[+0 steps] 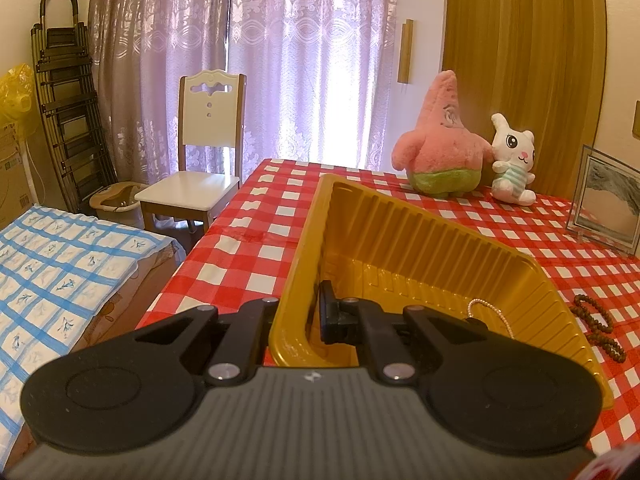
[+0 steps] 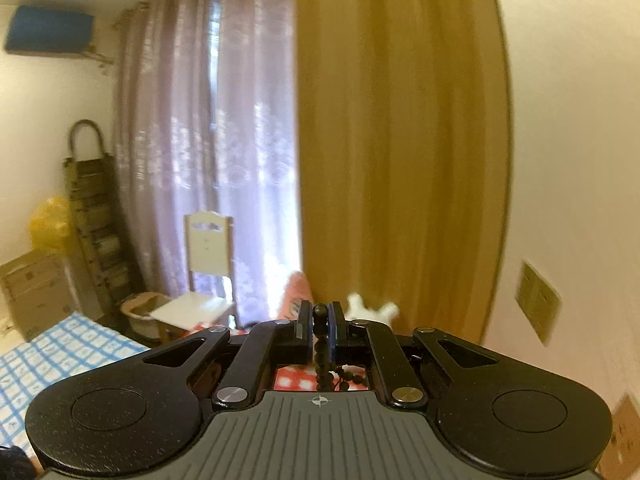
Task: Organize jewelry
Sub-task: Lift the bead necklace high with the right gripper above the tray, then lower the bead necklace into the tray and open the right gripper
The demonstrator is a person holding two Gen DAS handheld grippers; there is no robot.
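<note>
In the left wrist view a gold plastic tray [image 1: 420,236] sits on the red checked tablecloth. My left gripper [image 1: 310,316] is shut on the tray's near left rim, one finger inside and one outside. A white pearl bracelet [image 1: 490,312] lies inside the tray at the right. A brown bead bracelet [image 1: 598,326] lies on the cloth right of the tray. In the right wrist view my right gripper [image 2: 320,322] is shut on a dark bead bracelet [image 2: 322,344], which hangs down between the fingers, raised above the table.
A pink star plush [image 1: 442,144] and a white bunny plush [image 1: 512,160] stand at the table's back. A glass picture frame [image 1: 606,200] stands at the right. A white chair [image 1: 200,160] and a bed with a blue checked cover [image 1: 60,280] are left of the table.
</note>
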